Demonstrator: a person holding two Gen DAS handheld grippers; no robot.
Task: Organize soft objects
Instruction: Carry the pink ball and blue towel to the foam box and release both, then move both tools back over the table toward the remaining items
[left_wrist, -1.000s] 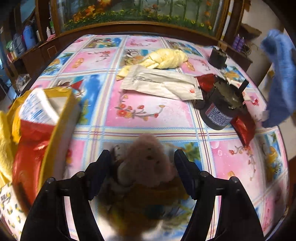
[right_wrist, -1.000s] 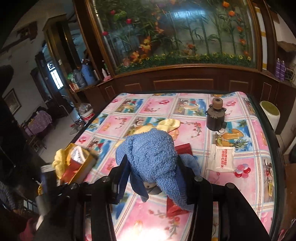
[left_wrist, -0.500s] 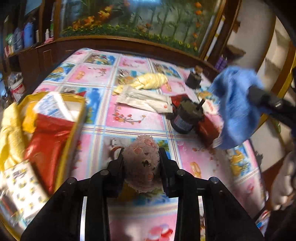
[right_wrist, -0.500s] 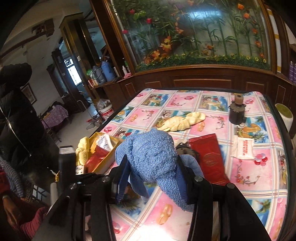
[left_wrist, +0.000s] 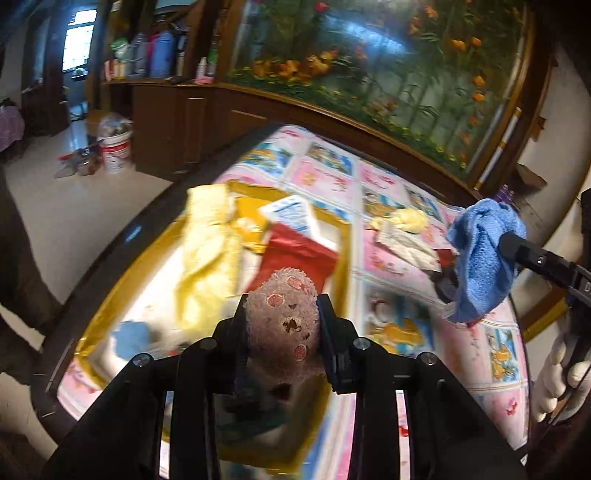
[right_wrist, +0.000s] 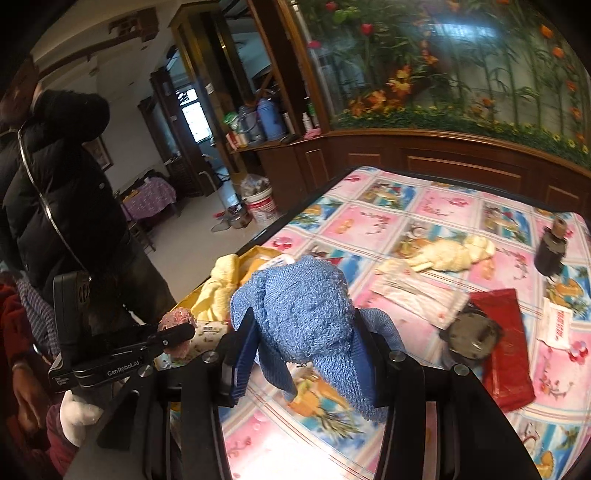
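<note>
Patterned tabletop (left_wrist: 391, 258): left gripper (left_wrist: 282, 325), fingers clamped on a pink toy (left_wrist: 282, 317), hangs directly over the yellow box (left_wrist: 341, 236); right gripper (right_wrist: 301, 339), clamping a blue towel (right_wrist: 303, 306), waits farther right.

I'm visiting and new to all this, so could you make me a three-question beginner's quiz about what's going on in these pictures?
1. What does the right gripper hold?
2. True or false: the left gripper is empty.
3. Which lies on the table outside the yellow box: (a) the red packet, (b) the pink patterned cloth, (c) the blue towel?

Key
1. The blue towel, bunched between its fingers.
2. False: it grips the pink patterned cloth, above the yellow box.
3. (a); the other two are held up in the grippers.
</note>
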